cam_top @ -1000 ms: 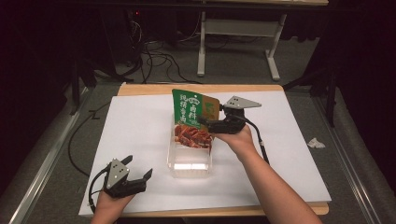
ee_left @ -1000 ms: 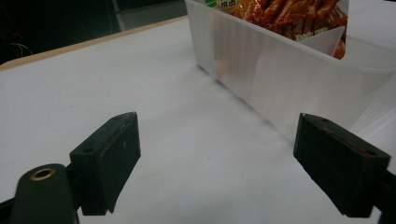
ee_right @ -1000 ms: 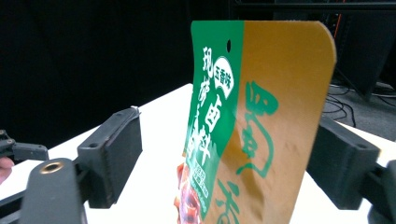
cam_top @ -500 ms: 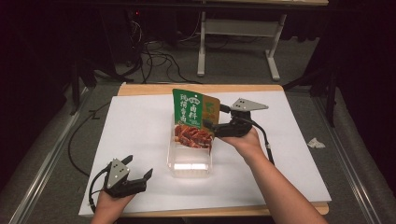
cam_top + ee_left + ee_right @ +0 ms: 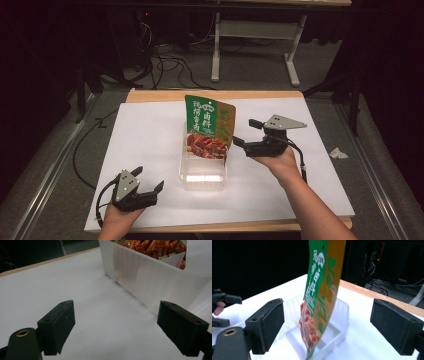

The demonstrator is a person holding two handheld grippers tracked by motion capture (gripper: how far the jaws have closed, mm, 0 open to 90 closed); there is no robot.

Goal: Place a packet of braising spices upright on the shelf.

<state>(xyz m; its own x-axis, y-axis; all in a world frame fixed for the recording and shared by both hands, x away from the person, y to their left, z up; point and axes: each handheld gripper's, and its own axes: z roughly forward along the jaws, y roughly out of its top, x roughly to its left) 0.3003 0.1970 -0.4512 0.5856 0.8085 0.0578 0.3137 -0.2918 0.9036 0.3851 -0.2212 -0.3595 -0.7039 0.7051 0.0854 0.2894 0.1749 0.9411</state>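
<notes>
From above, your right gripper sits just beside the snack pouch, its jaws spread wide and holding nothing; the pouch stands upright in the far end of the clear plastic bin at the middle of the white table, and it looks as though the bin's walls are what prop it up now that your jaws are off it. Its long axis runs nearly vertical, top edge up and leaning slightly away from you, printed face toward you. Your left gripper rests low near the front edge of the table, well apart from the bin, jaws apart and empty, probably parked out of the way. Along your left gripper view, the open jaws frame bare tabletop, with the ribbed wall of the bin ahead and the lower part of the pouch showing over its rim. Along your right gripper view, you see the pouch edge-on between the spread jaws but beyond them, untouched, its bottom down inside the bin and its top tilted a little to the right.
</notes>
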